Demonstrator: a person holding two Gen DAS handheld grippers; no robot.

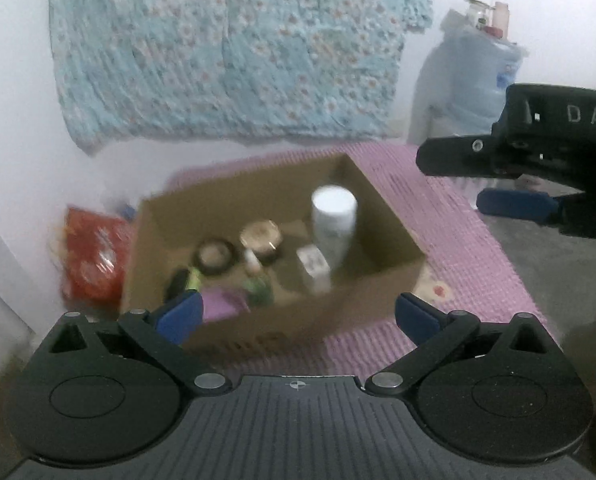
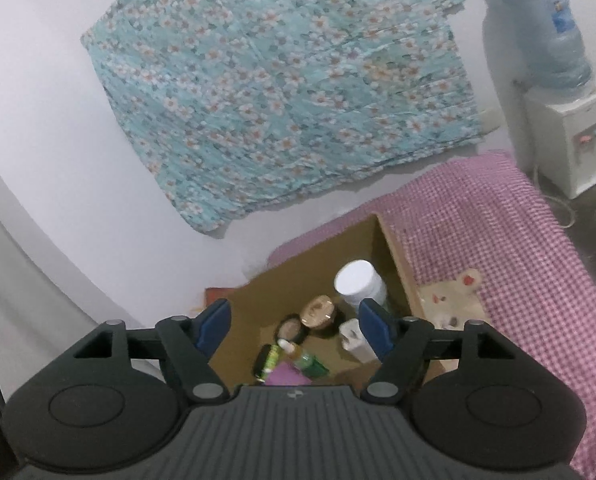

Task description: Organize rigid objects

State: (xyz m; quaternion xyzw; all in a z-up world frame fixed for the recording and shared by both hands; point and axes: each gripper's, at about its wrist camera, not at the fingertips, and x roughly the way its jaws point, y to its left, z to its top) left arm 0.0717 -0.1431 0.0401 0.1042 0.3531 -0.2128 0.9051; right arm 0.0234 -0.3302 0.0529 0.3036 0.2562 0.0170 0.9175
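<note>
**Above the box: 2 empty grippers, small hard items inside**

Over the open brown cardboard box (image 1: 378, 280) both hand-held tools hover with nothing between the fingers. The left gripper (image 1: 298, 316) stands spread to its full width; the right gripper (image 2: 294, 328) is also parted, somewhat narrower.

Inside the box, toward its far right corner, stands the tall white plastic bottle with a round cap (image 1: 334, 228), upright. Just beside it, nearer to the camera, lies a small white rectangular carton (image 1: 314, 268). To the left of the bottle sit a round jar with a golden lid (image 1: 260, 236) and a black round compact (image 1: 214, 256). Near the front wall of the box are a small green bottle (image 2: 310, 362) and a flat purple piece (image 2: 286, 376); this part is blurred.

I judge all these as stiff and light. The smooth bottle may slip, so a hold across its middle seems best. The jar is probably glass and more fragile; take it across the sides, under the lid.
</note>
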